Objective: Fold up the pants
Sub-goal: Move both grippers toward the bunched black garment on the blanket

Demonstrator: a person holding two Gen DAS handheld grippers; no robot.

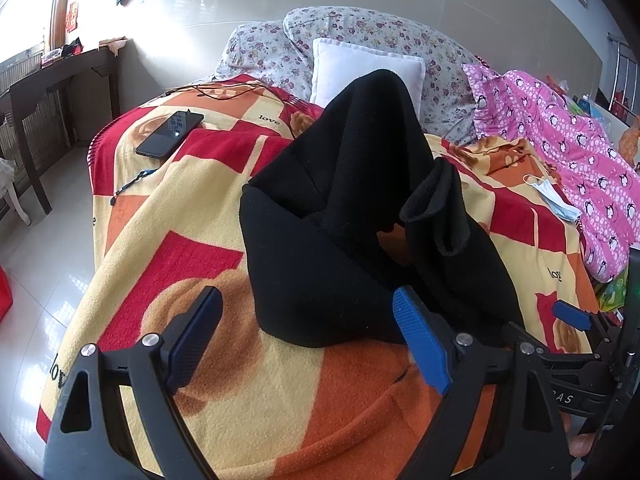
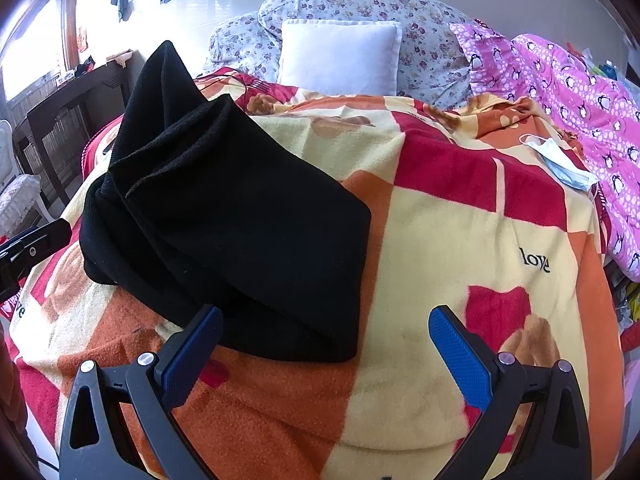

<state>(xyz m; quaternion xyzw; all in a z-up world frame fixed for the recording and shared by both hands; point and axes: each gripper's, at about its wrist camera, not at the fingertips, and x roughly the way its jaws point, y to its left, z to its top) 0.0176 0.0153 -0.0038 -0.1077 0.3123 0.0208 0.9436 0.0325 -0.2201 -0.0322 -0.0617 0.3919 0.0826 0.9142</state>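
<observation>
Black pants (image 1: 340, 232) lie bunched in a loose heap on the red, orange and yellow blanket (image 1: 192, 208), one part standing up in a peak. My left gripper (image 1: 308, 320) is open just in front of the heap's near edge, holding nothing. In the right wrist view the pants (image 2: 224, 224) lie left of centre. My right gripper (image 2: 326, 334) is open and empty, its left finger at the heap's near edge. The right gripper also shows at the left wrist view's right edge (image 1: 572, 316).
A phone (image 1: 170, 134) and a cable lie on the blanket at the far left. A face mask (image 1: 554, 198) and a pink penguin quilt (image 1: 580, 152) are on the right. A white pillow (image 2: 340, 56) and floral bedding lie behind. A dark table (image 1: 60, 80) stands left of the bed.
</observation>
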